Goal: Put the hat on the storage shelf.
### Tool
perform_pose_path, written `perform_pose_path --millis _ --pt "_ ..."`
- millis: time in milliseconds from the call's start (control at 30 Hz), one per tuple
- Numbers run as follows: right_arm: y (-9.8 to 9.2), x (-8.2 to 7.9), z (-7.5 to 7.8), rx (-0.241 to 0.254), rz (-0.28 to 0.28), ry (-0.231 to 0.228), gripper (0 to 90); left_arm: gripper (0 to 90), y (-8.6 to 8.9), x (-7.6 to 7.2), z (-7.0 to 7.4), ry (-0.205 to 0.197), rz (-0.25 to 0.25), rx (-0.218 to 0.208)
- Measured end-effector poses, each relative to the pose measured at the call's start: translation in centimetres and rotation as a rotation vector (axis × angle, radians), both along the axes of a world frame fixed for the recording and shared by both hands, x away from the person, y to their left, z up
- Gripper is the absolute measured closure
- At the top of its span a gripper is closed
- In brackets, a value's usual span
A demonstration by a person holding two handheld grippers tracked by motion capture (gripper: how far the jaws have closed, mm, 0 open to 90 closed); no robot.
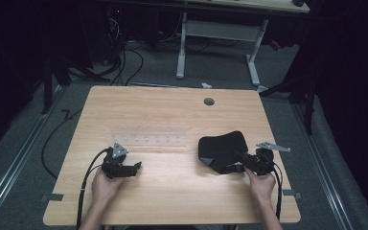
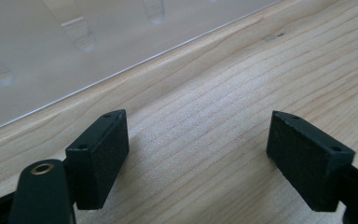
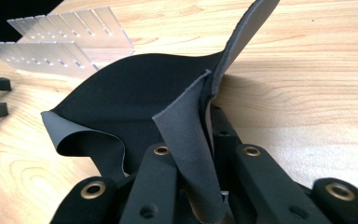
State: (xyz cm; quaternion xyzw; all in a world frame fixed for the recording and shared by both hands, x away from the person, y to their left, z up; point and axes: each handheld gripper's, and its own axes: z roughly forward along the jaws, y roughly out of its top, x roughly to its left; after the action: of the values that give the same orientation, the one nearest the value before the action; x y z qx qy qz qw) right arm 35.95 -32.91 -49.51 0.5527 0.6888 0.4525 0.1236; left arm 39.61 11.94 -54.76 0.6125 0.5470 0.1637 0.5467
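- Wooden table (image 1: 172, 191) under dim light, with a clear acrylic rack (image 1: 148, 136) just beyond the left gripper (image 1: 136, 167), whose jaws stand wide apart and empty.
- Right gripper (image 1: 237, 163) is clamped on the black fabric piece (image 1: 220, 146), pinching its near edge and lifting it.
- Likely next: the free edge in front of the left gripper needs catching.

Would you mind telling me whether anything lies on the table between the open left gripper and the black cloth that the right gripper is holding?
Nothing visible does. In the high view, bare table runs from the left gripper to the black cloth, which the right gripper pinches at its near edge. The clear slotted rack lies farther back, off that line.
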Motion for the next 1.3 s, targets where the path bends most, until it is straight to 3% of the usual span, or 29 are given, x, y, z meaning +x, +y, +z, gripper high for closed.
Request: perform_pose_path --millis 267,467,833,967,1033,1067,1300 --pt "-0.7 -1.6 1.0 0.023 0.008 -0.024 84.3 21.1 0.0 0.0 0.0 0.002 -0.006 0.004" --pt "-0.4 -3.3 1.8 0.057 0.03 -0.048 84.2 21.1 0.1 -0.1 0.1 0.005 -0.018 -0.016" --pt "0.9 -4.3 2.3 0.067 0.075 -0.067 84.2 20.3 0.2 -1.3 1.1 -0.024 -0.05 -0.03" --pt "1.9 -4.7 2.7 0.062 0.104 -0.072 84.2 19.6 -0.1 -2.4 1.8 -0.049 -0.082 -0.029" --pt "2.3 -4.6 2.7 0.066 0.117 -0.075 84.2 19.3 -0.3 -2.8 2.3 -0.066 -0.091 -0.048" --pt "2.5 -4.6 2.6 0.069 0.123 -0.069 84.2 19.4 -0.6 -3.2 3.0 -0.086 -0.103 -0.08" --pt "3.7 -4.4 2.6 0.072 0.163 -0.064 84.2 18.6 -2.0 -4.4 4.3 -0.137 -0.17 -0.071"
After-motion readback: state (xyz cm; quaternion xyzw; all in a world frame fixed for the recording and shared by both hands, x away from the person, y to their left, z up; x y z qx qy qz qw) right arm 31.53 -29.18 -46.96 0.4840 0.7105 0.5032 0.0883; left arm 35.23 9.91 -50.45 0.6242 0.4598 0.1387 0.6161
